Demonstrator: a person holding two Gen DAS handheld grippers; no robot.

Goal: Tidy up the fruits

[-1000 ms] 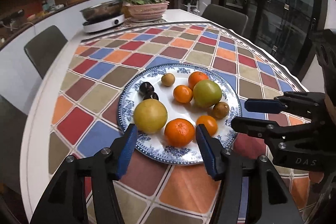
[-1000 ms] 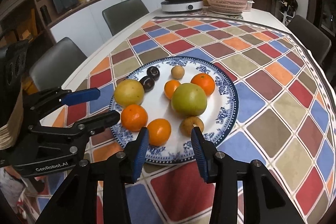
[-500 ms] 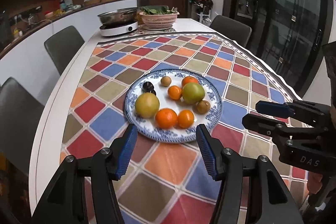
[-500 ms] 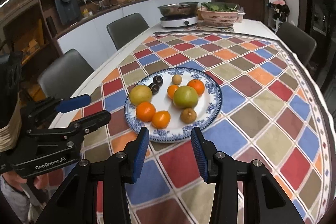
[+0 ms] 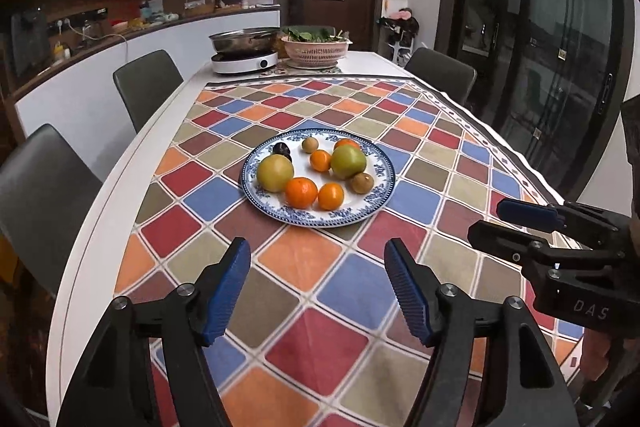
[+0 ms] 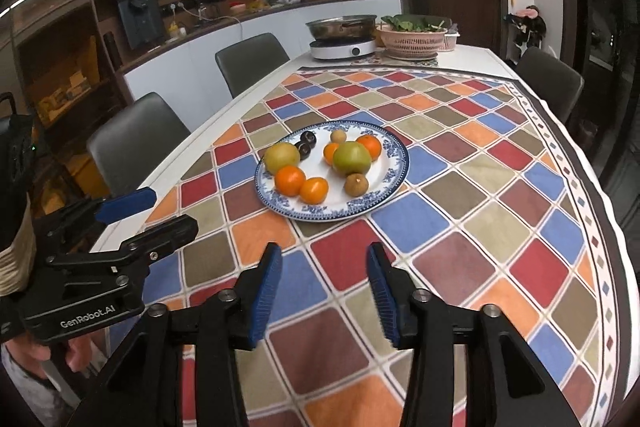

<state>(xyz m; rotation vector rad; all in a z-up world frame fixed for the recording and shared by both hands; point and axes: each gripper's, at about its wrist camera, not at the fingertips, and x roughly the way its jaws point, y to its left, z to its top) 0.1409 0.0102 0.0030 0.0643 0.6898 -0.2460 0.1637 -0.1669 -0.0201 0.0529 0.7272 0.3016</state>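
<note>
A blue-patterned white plate [image 5: 378,183] [image 6: 394,167] sits mid-table on the checked cloth. It holds several fruits: a yellow-green fruit [image 5: 275,173] [image 6: 281,157], a large green fruit [image 5: 348,163] [image 6: 351,159], several oranges [image 5: 301,192] [image 6: 289,180], two brown fruits [image 5: 362,183] [image 6: 356,184] and two dark plums [image 5: 282,149] [image 6: 307,138]. My left gripper [image 5: 318,291] is open and empty, well short of the plate. My right gripper [image 6: 324,289] is open and empty, also well back. Each gripper shows at the side of the other's view.
A hotplate with a steel pan [image 5: 245,51] [image 6: 343,37] and a pink basket of greens [image 5: 316,47] [image 6: 414,37] stand at the table's far end. Grey chairs [image 5: 146,87] [image 6: 136,143] line the left side, one more is far right [image 5: 442,73]. The cloth's edge runs right [image 6: 592,211].
Both grippers have pulled back and up from the plate, which now looks smaller and farther. The fruits have not moved. Both grippers stay open.
</note>
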